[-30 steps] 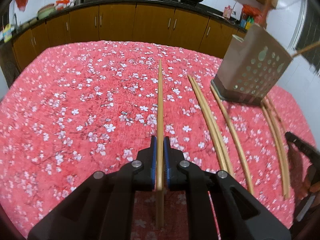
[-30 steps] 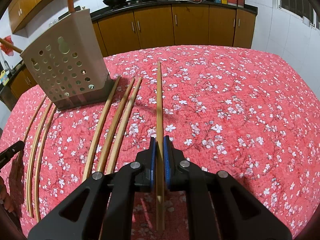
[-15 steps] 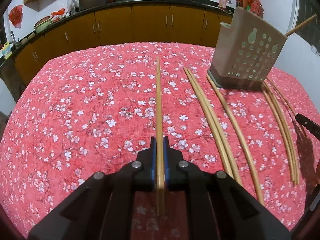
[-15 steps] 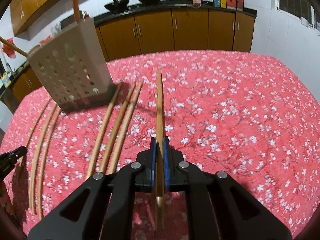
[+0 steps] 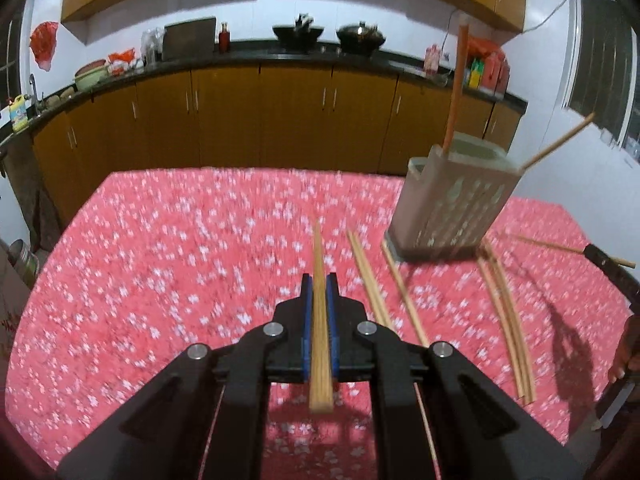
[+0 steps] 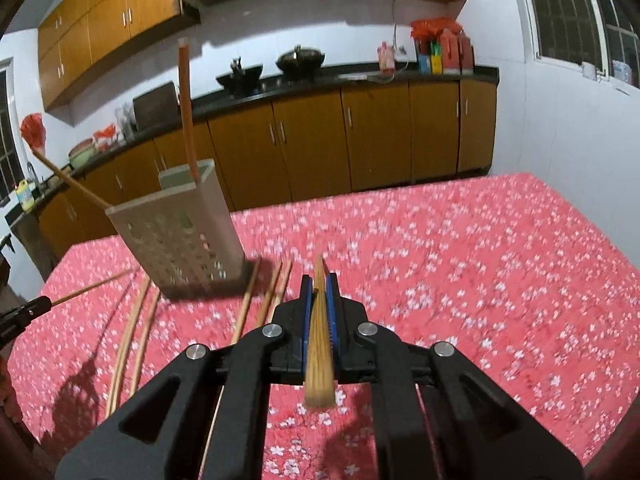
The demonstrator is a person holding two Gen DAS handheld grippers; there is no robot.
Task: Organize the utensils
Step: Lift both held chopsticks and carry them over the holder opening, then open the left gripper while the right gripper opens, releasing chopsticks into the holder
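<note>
My left gripper (image 5: pixel 319 280) is shut on a wooden chopstick (image 5: pixel 319 328), held lengthwise between the blue pads and lifted above the red floral tablecloth (image 5: pixel 160 260). My right gripper (image 6: pixel 319 280) is likewise shut on another wooden chopstick (image 6: pixel 319 332), also off the table. A grey perforated utensil holder (image 5: pixel 452 204) (image 6: pixel 180 240) stands between them, with a red chopstick (image 5: pixel 456 88) and a slanting wooden chopstick (image 5: pixel 556 142) in it. Several loose chopsticks (image 5: pixel 404 292) (image 6: pixel 248 300) lie on the cloth on both sides of the holder.
Brown kitchen cabinets (image 5: pixel 260 120) and a dark counter with two woks (image 5: pixel 298 34) run behind the table's far edge. A person's hand (image 5: pixel 628 352) shows at the right edge of the left wrist view. A white wall and a window (image 6: pixel 568 12) lie to the right.
Both grippers have risen off the table with their chopsticks and tilted up. The holder now looks lower and farther away, and the cabinets and wall fill the upper half.
</note>
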